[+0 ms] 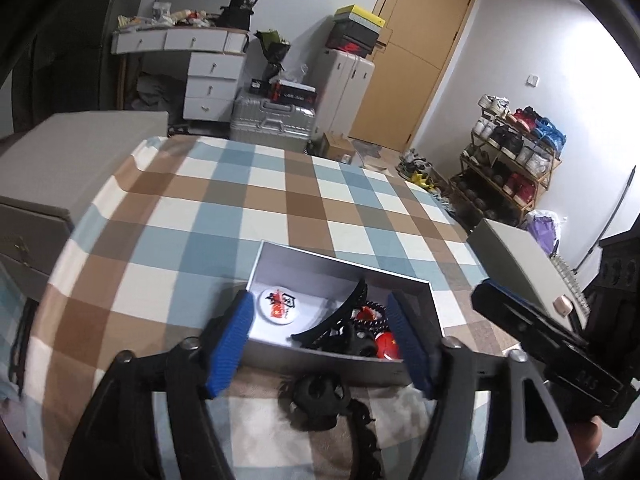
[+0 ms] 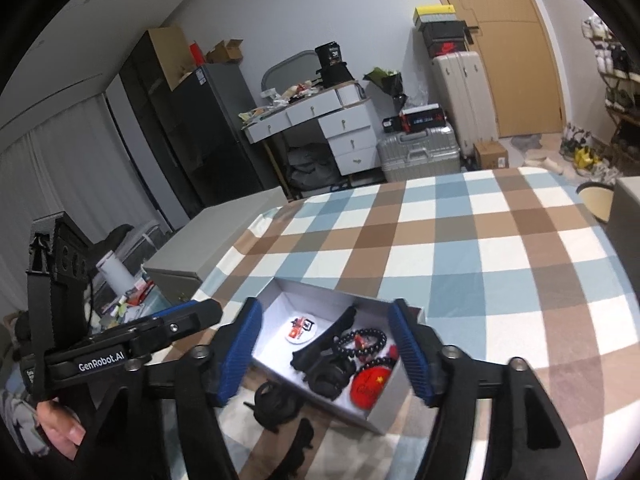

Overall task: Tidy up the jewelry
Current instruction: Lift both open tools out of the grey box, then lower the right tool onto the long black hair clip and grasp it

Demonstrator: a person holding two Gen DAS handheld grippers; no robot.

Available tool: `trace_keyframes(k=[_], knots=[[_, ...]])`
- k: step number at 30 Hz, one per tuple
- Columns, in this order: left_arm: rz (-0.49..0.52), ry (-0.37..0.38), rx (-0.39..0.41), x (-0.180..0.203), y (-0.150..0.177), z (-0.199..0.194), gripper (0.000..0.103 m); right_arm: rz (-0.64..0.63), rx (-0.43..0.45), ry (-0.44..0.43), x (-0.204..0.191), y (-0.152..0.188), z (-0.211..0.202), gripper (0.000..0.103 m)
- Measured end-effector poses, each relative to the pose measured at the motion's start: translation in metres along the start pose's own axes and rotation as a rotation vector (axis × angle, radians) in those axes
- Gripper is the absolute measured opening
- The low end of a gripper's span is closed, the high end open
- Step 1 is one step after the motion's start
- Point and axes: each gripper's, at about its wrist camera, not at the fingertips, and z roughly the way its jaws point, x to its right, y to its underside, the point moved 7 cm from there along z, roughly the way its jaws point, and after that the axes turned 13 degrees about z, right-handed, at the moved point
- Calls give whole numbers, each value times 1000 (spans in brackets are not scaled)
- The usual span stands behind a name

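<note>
An open grey box [image 1: 340, 258] [image 2: 380, 416] sits on the checked tablecloth. It holds a white round badge [image 1: 280, 306] [image 2: 302, 328], a curved black hair clip [image 1: 340, 316] [image 2: 332, 336], dark bead bracelets [image 1: 370, 320] [image 2: 360, 338] and a red badge [image 1: 386, 346] [image 2: 370, 388]. On the cloth in front of the box lie a black hair claw [image 1: 316, 400] [image 2: 276, 400] and a black toothed clip [image 1: 364, 428] [image 2: 300, 440]. My left gripper [image 1: 320, 300] [image 2: 160, 328] hovers open over the box's near side, with nothing between its pads. My right gripper [image 2: 324, 305] [image 1: 520, 320] is open and empty too.
A grey cabinet [image 1: 60, 160] stands against the table's left side, and a grey box [image 1: 516, 260] against its right. Beyond the far edge are a silver suitcase [image 1: 272, 124], a white drawer desk [image 2: 344, 132] and a shoe rack [image 1: 512, 160]. A hand [image 2: 60, 424] holds the left gripper.
</note>
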Motion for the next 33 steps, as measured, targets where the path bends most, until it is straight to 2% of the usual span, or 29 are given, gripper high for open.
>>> trace_keyframes(k=[1, 7, 11, 15, 20, 26, 33], knots=[[9, -19, 8, -1, 0, -2, 77, -7, 7, 0, -2, 2, -4, 70], [69, -125, 74, -1, 7, -22, 80, -27, 29, -6, -9, 15, -25, 75], [98, -160, 91, 0, 16, -31, 82, -33, 47, -10, -12, 26, -36, 92], [112, -164, 102, 3, 27, -36, 88, -56, 23, 4, -14, 45, -38, 96], [132, -195, 58, -1, 52, -34, 88, -74, -35, -1, -12, 71, -34, 100], [57, -219, -27, -21, 87, -32, 88, -83, -143, 55, 0, 102, -15, 100], [27, -230, -64, -31, 112, -37, 88, -146, -221, 99, -1, 125, 8, 99]])
